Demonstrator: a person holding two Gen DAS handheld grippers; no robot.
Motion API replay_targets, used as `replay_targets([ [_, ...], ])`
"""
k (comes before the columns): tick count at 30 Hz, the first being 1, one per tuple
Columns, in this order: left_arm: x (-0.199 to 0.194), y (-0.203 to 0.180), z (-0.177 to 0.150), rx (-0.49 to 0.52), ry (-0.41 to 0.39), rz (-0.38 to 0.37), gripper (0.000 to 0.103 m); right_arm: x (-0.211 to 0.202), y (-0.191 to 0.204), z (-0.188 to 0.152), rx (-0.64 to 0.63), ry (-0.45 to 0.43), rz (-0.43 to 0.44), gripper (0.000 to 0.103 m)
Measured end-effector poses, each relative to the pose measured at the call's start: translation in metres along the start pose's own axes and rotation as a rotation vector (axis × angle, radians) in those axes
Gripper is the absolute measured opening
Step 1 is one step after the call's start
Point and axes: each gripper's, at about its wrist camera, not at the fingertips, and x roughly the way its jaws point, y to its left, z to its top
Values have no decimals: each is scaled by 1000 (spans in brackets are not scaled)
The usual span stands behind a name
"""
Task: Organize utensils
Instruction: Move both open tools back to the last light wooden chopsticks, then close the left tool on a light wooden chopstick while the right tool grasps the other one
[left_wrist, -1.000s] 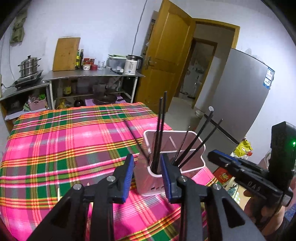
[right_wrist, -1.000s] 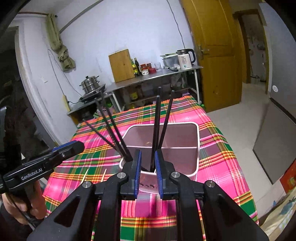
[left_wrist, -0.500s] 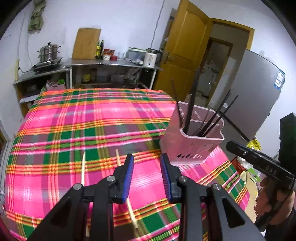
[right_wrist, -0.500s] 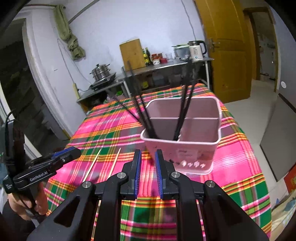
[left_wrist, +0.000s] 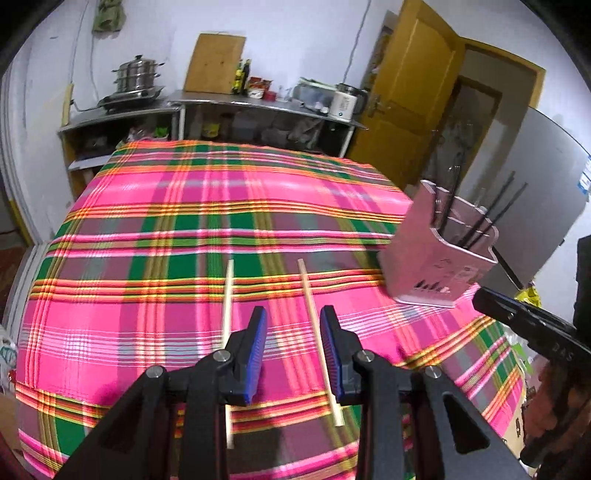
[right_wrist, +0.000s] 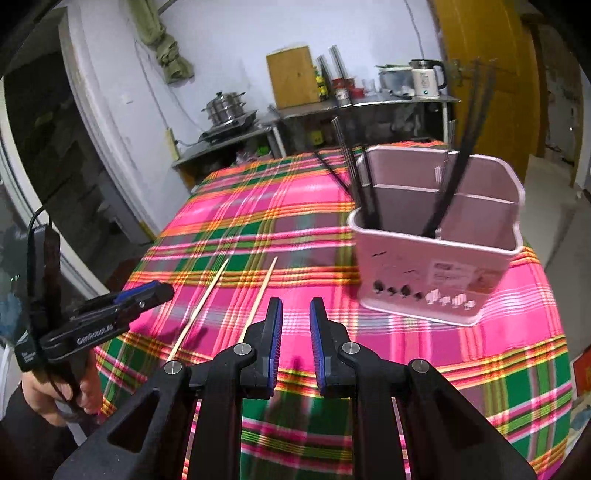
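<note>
Left wrist: wooden chopstick (left_wrist: 318, 334) lies under the empty, parted left claw (left_wrist: 293, 350).

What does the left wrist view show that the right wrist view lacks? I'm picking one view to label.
Only the left wrist view shows the fridge and the right tongs from outside. Only the right wrist view shows the holder's divider and the left tongs from outside. Both show the pink holder with black chopsticks and two wooden chopsticks on the cloth.
</note>
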Motion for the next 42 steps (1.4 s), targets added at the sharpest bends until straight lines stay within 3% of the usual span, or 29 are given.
replay_targets([
  [11,50,40,12,-9,65,60,31,66,30,8,-42,90,30,15],
  [27,115,48,32,34,145,44,31,161,32,32,-27,187,-11,15],
  [42,127,46,36,123,143,111,10,197,33,40,-20,218,-19,15],
])
